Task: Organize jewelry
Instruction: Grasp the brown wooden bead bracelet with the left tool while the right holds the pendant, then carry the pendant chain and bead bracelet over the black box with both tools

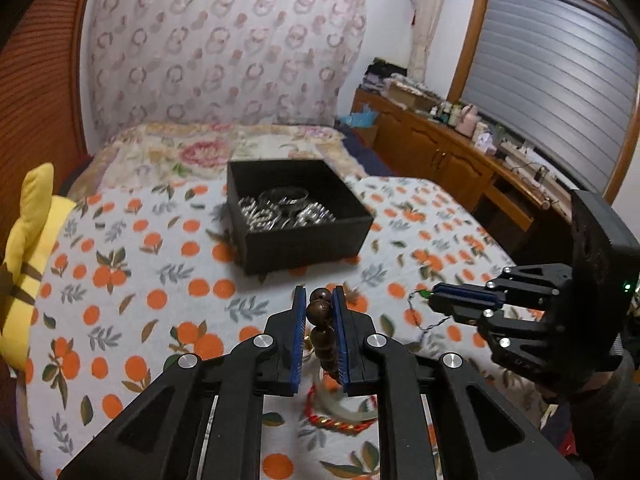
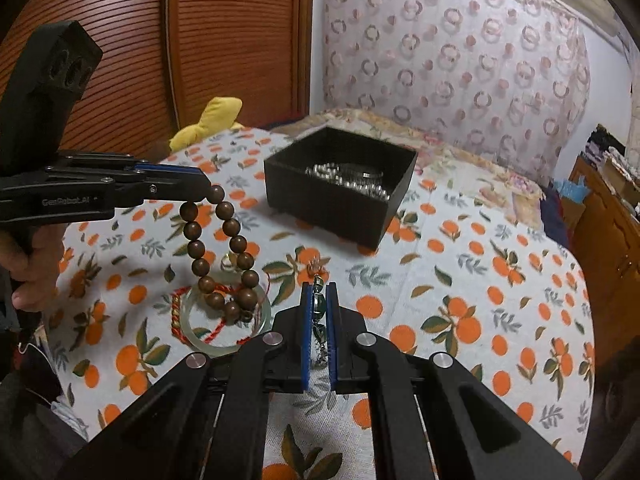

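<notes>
My left gripper [image 1: 319, 296] is shut on a brown wooden bead bracelet [image 1: 322, 332], which hangs in a loop above the bed in the right wrist view [image 2: 224, 256]. My right gripper [image 2: 319, 292] is shut on a green-stone chain piece [image 2: 319, 308]; it also shows in the left wrist view [image 1: 434, 294], with a thin dark chain [image 1: 420, 320] dangling from it. A black open box [image 1: 296, 216] holding silver jewelry [image 1: 280, 210] sits on the bed ahead of both grippers, also in the right wrist view [image 2: 340, 184].
A pale jade bangle [image 2: 228, 320], a red and gold cord bracelet [image 2: 180, 312] and a small ring [image 2: 228, 262] lie on the orange-print bedspread [image 2: 460, 280] below the beads. A yellow plush toy [image 1: 28, 248] lies at the left. A wooden cabinet [image 1: 440, 152] stands right of the bed.
</notes>
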`<state>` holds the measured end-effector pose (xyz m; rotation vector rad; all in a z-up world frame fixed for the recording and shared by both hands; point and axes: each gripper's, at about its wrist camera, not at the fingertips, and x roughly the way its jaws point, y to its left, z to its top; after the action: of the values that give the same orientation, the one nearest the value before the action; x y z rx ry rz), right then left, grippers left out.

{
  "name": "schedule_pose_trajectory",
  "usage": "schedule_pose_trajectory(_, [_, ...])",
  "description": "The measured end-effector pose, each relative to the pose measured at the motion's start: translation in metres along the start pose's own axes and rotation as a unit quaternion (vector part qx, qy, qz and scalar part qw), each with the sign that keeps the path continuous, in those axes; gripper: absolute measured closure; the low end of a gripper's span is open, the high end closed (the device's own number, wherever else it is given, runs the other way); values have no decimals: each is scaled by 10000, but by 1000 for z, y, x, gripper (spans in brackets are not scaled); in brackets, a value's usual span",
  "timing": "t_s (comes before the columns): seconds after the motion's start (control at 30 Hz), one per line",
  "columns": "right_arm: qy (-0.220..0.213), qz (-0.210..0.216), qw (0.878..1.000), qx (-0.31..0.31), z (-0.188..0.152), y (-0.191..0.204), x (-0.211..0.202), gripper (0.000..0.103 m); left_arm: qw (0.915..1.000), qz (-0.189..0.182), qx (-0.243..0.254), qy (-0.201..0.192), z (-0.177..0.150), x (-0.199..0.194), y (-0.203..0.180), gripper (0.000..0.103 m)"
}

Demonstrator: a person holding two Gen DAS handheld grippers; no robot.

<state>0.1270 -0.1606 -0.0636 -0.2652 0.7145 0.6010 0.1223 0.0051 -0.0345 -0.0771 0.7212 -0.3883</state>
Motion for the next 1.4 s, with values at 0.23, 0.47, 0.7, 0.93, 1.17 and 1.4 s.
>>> schedule_pose_trajectory(0.23, [-249,-31,9997,-19,12,-1,-16,96,9997,-99,68,-225,13,-14,-11,91])
schedule_pose_trajectory(0.47, [-448,-68,9990,-13,22,-3,-27,96,9991,-7,136,-395,23,-24,-14,91])
schedule_pose_trajectory(0.7, [-609,-119,9981,-18,35,-8,-33,96,9983,121,249,-506,36,-28,-16,91])
schedule_pose_trajectory(0.93, [-807,-91,9967,-39,56,-15,-33,96,9979,189,309,-531,48,-21,-15,91])
schedule_pose_trajectory(1.17, [-961,-7,9954,-56,81,-26,-22,96,9975,210,276,-608,67,-14,-10,91])
schedule_pose_trajectory(1.4, [-1023,109,9947,-68,102,-43,-1,96,9969,274,261,-686,93,-8,-7,91])
